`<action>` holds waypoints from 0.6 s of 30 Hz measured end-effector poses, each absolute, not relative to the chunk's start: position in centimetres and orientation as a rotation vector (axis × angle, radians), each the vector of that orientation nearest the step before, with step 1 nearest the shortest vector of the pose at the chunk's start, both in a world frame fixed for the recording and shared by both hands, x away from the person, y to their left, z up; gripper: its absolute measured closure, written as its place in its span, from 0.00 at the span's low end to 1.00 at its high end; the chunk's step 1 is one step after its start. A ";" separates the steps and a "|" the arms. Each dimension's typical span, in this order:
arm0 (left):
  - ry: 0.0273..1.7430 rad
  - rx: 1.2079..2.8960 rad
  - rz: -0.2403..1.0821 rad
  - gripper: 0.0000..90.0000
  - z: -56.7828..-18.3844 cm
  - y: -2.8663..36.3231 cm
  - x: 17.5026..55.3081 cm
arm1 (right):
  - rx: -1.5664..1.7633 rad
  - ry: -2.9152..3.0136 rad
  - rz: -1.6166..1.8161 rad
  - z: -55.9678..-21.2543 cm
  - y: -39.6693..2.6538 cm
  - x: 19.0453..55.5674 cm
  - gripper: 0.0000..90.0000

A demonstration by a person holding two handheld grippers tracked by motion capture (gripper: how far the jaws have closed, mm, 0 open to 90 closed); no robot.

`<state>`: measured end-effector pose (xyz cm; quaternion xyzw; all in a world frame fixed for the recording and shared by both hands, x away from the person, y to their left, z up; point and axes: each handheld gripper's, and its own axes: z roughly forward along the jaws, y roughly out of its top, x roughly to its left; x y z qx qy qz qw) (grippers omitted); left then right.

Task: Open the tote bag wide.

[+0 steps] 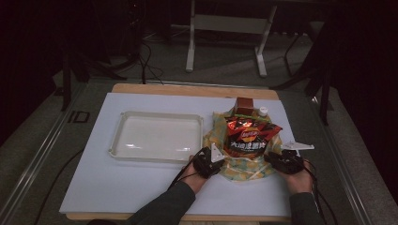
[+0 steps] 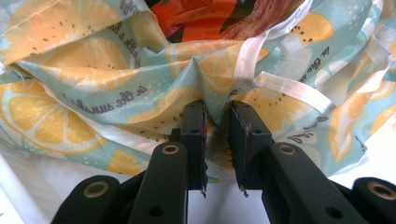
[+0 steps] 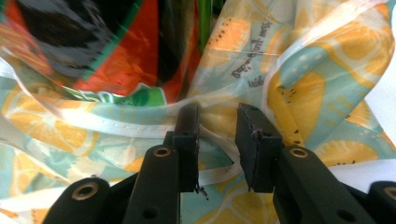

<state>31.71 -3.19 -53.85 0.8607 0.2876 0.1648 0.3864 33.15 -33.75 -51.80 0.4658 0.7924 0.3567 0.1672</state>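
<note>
One big white board (image 1: pixel 94 187) covers most of the wooden table (image 1: pixel 187 89), and everything sits on it. The next biggest thing is a white tray (image 1: pixel 117 140), which lies on the left half of the board, well back from the near edge. Just to the right of the tray, on the right half of the board near the near edge, sits a cloth bag (image 1: pixel 244 166) with yellow lemons printed on it. A red chip bag (image 1: pixel 248 136) pokes out of its open top. Behind the cloth bag, close to the far edge, stand a brown box (image 1: pixel 244 105) and a small white cap (image 1: pixel 263 111). The left gripper (image 1: pixel 212 159) is at the left side of the cloth bag, with the person's left hand (image 1: pixel 192 176) behind it. In the left gripper view, its jaws pinch a fold of the lemon cloth (image 2: pixel 140 98) between them. The right gripper (image 1: pixel 281 159) is at the right side of the cloth bag. In the right gripper view, its jaws stand a bit apart with the bag's white edge strip (image 3: pixel 116 128) between them, and I cannot tell if they are squeezing it.
</note>
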 end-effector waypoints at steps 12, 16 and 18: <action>0.719 2.173 0.459 0.82 -53.9 -3.2 31.3 | 1.303 2.292 0.882 -52.5 -33.5 33.7 0.79; 0.633 2.079 0.481 0.78 -53.3 -2.5 30.5 | 1.305 2.288 0.890 -52.6 -33.5 33.7 0.79; 0.609 2.038 0.471 0.78 -52.9 -2.2 30.4 | 1.306 2.287 0.900 -52.6 -33.6 33.7 0.79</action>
